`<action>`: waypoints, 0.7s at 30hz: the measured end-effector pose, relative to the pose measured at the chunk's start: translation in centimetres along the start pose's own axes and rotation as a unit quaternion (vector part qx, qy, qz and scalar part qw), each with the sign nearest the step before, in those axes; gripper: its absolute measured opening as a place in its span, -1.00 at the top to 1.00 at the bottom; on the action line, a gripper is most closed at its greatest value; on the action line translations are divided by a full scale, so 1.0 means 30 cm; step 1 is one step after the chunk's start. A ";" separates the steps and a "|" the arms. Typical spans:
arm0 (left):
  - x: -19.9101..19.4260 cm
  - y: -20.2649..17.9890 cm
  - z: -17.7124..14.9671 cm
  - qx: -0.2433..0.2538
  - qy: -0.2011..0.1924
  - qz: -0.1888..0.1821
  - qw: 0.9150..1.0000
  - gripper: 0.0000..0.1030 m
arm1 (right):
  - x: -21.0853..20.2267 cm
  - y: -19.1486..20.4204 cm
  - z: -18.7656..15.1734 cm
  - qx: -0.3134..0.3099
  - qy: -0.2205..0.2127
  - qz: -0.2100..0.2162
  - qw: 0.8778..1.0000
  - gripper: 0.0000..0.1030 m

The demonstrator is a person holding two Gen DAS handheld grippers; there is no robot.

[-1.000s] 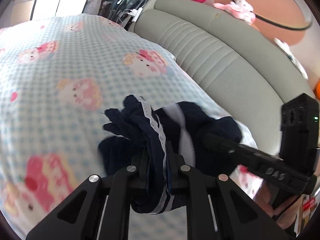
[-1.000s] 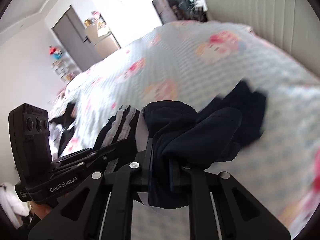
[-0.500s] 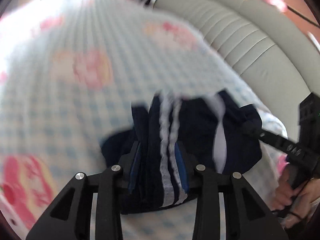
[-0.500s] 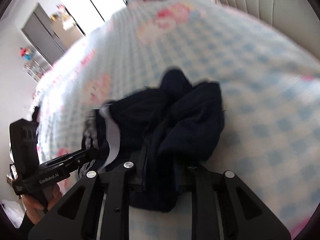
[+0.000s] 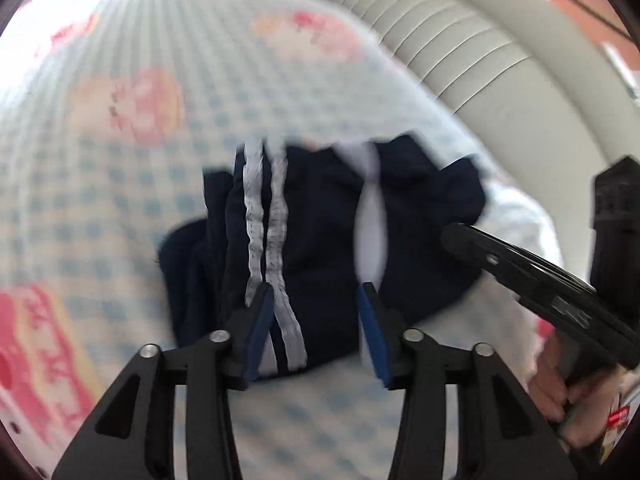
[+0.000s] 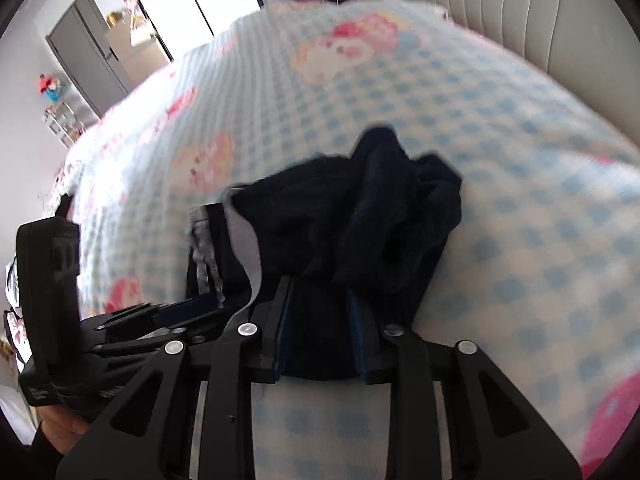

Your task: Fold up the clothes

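On a bed covered by a blue-and-white checked bedspread (image 5: 120, 208) printed with pink cartoon cats lies a crumpled navy garment (image 5: 320, 232) with two white stripes (image 5: 264, 232).

From the left wrist view, the garment sits at the centre, bunched, its far edge blurred. The left gripper (image 5: 316, 320) has its blue-padded fingers spread apart, one on each side of the garment's near edge; the striped band runs past the inner face of the finger at 7 o'clock. Whether either pad touches cloth is hard to make out. At 3 o'clock the right gripper (image 5: 460, 236) reaches toward the garment's side, and a hand (image 5: 560, 392) at 4 o'clock is partly cut off by the frame. A pale padded headboard (image 5: 500, 60) curves across 1 o'clock.

From the right wrist view, the garment (image 6: 352, 224) is heaped at the centre with folds piled toward 1 o'clock. The right gripper (image 6: 320, 320) also has its fingers apart, straddling the near edge of the cloth, which fills the gap between them. The left gripper (image 6: 180, 312) shows at 8 o'clock, its tips partly hidden by fabric. A grey door (image 6: 88, 52) stands at 10 o'clock, and the bedspread (image 6: 520, 160) is blurred.
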State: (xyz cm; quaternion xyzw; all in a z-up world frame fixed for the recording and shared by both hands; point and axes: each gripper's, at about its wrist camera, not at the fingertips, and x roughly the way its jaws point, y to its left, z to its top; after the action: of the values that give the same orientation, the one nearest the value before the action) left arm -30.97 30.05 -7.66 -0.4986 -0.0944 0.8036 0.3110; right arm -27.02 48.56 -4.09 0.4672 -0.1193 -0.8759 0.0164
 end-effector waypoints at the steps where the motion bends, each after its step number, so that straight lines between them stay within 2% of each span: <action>1: -0.044 -0.004 -0.004 0.008 -0.012 -0.001 1.000 0.00 | -0.019 0.018 0.003 -0.002 -0.007 0.000 1.000 0.39; 2: -0.082 -0.003 -0.007 0.013 -0.020 0.002 1.000 0.00 | -0.038 0.035 0.006 -0.005 -0.013 0.001 1.000 0.27; 6: -0.228 0.062 -0.004 0.009 -0.051 0.025 0.998 -0.01 | -0.114 0.106 0.017 -0.015 -0.040 0.003 0.999 0.21; 10: -0.354 0.120 0.013 -0.002 -0.082 0.054 0.995 -0.02 | -0.189 0.177 0.029 -0.025 -0.066 0.004 0.997 -0.05; 16: -0.532 0.250 0.029 -0.020 -0.115 0.106 0.987 -0.17 | -0.197 0.431 -0.001 -0.066 -0.061 0.013 0.996 -0.17; 21: -0.685 0.353 -0.001 -0.038 -0.140 0.142 0.979 -0.30 | -0.178 0.619 -0.044 -0.087 -0.048 0.042 0.994 -0.19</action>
State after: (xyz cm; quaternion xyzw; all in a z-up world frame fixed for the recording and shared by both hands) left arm -28.89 9.49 2.72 -0.4012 -0.0954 0.8971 0.1588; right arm -24.45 31.02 3.73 0.4158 -0.0628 -0.9030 0.0883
